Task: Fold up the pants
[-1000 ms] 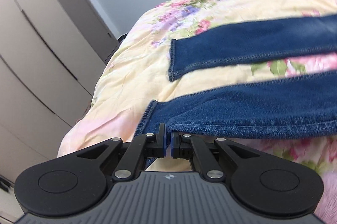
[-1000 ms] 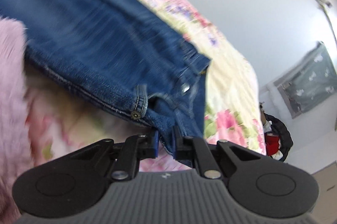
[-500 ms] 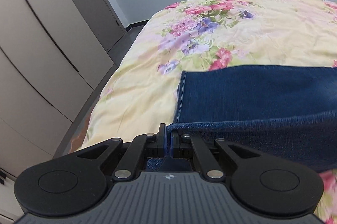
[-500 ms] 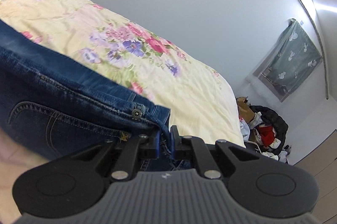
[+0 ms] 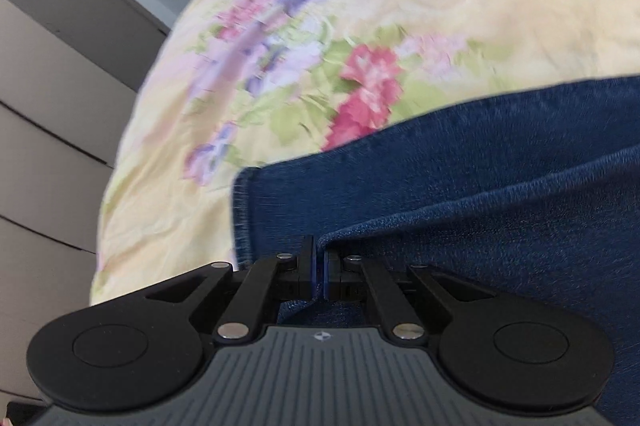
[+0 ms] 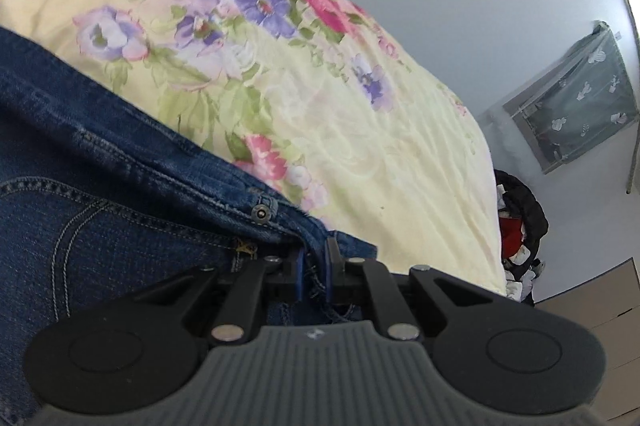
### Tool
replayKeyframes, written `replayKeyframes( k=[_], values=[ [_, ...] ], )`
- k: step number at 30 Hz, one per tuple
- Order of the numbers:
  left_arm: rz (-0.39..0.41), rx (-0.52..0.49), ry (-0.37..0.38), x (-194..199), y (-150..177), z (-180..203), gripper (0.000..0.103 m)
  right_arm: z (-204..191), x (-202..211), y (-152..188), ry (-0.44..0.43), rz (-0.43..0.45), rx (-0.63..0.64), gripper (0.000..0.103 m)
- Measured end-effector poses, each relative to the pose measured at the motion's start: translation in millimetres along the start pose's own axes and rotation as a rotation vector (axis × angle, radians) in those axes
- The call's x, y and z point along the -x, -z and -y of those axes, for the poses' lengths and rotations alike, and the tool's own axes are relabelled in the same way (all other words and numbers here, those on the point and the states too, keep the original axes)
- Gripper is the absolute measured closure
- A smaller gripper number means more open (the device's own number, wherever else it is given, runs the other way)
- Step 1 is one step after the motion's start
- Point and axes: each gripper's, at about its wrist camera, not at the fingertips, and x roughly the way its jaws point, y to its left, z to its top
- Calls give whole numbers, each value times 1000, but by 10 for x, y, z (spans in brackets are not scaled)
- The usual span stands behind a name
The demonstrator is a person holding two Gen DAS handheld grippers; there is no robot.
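Left wrist view shows the biggest change: a second ago the near leg of the pants (image 5: 500, 226) lay apart from the far leg, and now it is laid over it, hems almost level. That reads as the lengthwise fold nearly landed on the bed (image 5: 460, 9). The left gripper (image 5: 319, 276) has its fingers nearly together, pinching the hem of the upper leg. The right gripper (image 6: 313, 272) is clamped on the waistband corner, beside a rivet (image 6: 261, 214). Beyond the flowered bedcover stand grey wardrobe doors (image 5: 52, 97), a plain wall, a patterned curtain (image 6: 580, 97) and a heap of clothes (image 6: 518, 226).
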Motion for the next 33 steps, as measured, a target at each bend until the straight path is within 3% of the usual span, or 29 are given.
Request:
replayKeyframes(
  k=[5,13,19,21,24,26,29,33],
  values=[
    [9,-7,57,-30,43,-56,100,-59,-140,0,-13,-21,13,101],
    [54,-37,16,349,-187,-270,100,147,317,-26,55,79,-42,102],
    [21,-76,-11,53,-402,-74,99,88,74,-255,74,17,-41,102],
    [4,-72,-14,-83,-405,-35,93,7,-48,-261,74,-5,-24,101],
    [1,-70,-25,-196,-379,-60,68,-49,-181,-250,68,-22,-41,100],
    [24,-72,-62,-192,-368,-133,35,-74,-220,-233,71,-27,-38,100],
    [48,-30,-128,-137,-382,-350,29,-90,-221,-227,76,-27,-32,98],
    [91,130,-220,26,-345,-757,29,-75,-149,-237,99,-25,-43,92]
  ],
)
